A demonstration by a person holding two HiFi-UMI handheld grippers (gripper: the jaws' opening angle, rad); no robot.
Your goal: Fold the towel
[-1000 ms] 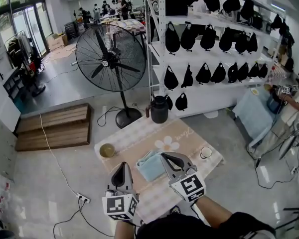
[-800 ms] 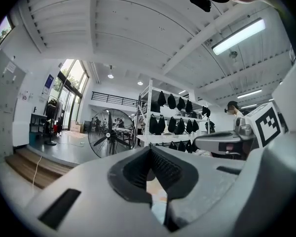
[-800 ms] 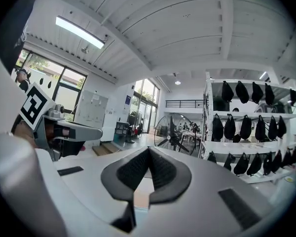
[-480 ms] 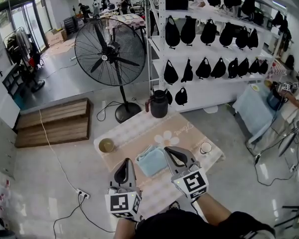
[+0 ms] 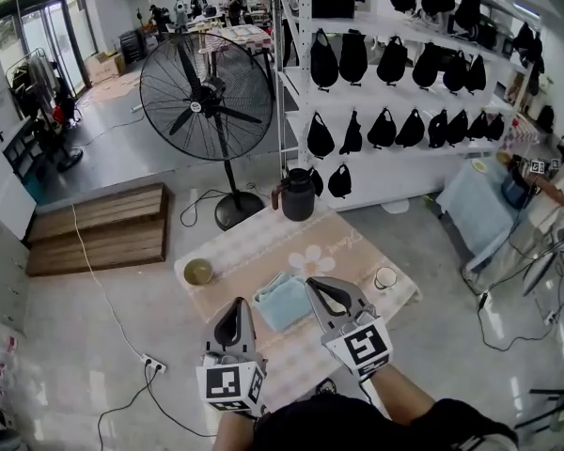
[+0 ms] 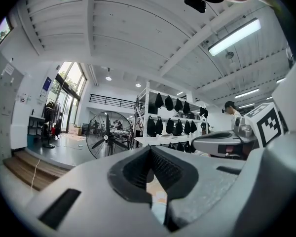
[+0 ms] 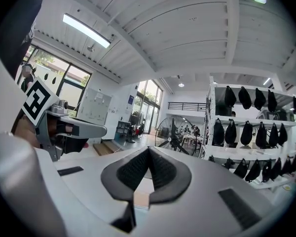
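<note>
Left claw [image 5: 236,308] and right claw [image 5: 317,290] are held pressed together and empty above the bench [image 5: 254,247], where the light-blue towel [image 5: 284,300] is seen as a compact square between them, so any fold yet wanted would be best taken by matched corners.

L gripper [image 5: 233,316] and R gripper [image 5: 321,299] are held side by side in front of the body, not touching, tips pointing fwd. L jaws meet at the tips w/ nothing btwn. R jaws same, empty. R sits slightly further fwd, w/ R forearm [image 5: 409,404] behind it.
</note>
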